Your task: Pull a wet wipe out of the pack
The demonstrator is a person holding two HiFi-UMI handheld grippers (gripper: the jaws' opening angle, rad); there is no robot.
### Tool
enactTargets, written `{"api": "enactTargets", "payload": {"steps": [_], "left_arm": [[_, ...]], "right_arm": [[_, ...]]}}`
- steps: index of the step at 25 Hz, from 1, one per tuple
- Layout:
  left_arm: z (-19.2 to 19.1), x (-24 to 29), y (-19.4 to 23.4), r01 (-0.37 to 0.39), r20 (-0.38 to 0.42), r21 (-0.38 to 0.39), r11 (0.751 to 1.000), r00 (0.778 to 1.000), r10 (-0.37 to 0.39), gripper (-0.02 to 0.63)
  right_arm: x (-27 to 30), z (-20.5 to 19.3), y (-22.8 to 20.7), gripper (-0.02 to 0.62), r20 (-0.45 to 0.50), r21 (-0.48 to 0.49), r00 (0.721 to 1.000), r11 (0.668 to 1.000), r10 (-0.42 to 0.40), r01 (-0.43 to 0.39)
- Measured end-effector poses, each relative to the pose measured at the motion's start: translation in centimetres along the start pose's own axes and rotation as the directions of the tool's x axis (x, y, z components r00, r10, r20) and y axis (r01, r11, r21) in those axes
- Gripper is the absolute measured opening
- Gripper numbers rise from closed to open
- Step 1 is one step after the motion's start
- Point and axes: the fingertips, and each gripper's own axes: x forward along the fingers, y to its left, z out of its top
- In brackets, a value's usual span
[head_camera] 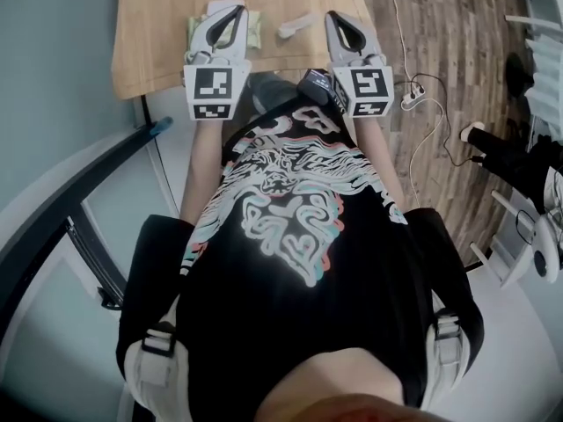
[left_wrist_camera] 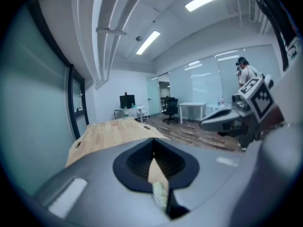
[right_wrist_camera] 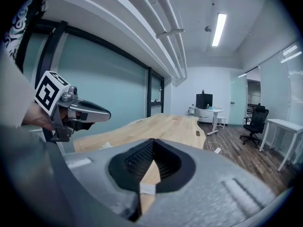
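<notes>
On the wooden worktop point(head_camera: 158, 25), the pack point(head_camera: 256, 32) lies below the nearer left tool point(head_camera: 232, 9). It and the right tool point(head_camera: 337, 16) are closed, empty.

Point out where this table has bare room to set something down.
Bare wood: the long stretch of table beyond both tools, and the left part between its edge and the pack. Crowded: the near edge, where the left tool hangs over the pack, with the wipe between it and the right tool.
</notes>
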Motion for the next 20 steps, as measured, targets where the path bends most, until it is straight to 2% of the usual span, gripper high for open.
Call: {"api": "enactTargets", "payload": {"steps": [5, 9, 20], "left_arm": [[-0.2, -1.6, 0.6, -0.047, 0.003, -0.015, 0.999, 0.999, 0.047, -0.012], [-0.2, -2.4, 0.8, -0.085, 0.004, 0.016, 0.996, 0.996, 0.085, -0.012], [-1.4, -3.2, 2.0, -0.132, -0.01, 0.016, 0.991, 0.991, 0.133, -0.012]], "right_arm": [[-0.7, 0.5, -0.2, -0.002, 0.024, -0.001, 1.0, 1.0, -0.01, 0.01], [-1.0, 1.0, 0.5, -0.002, 0.039, -0.003, 0.999, 1.0, 0.031, -0.031], [-0.9, 0.4, 1.3, -0.002, 0.057, -0.004, 0.997, 0.999, 0.045, -0.044]]}}
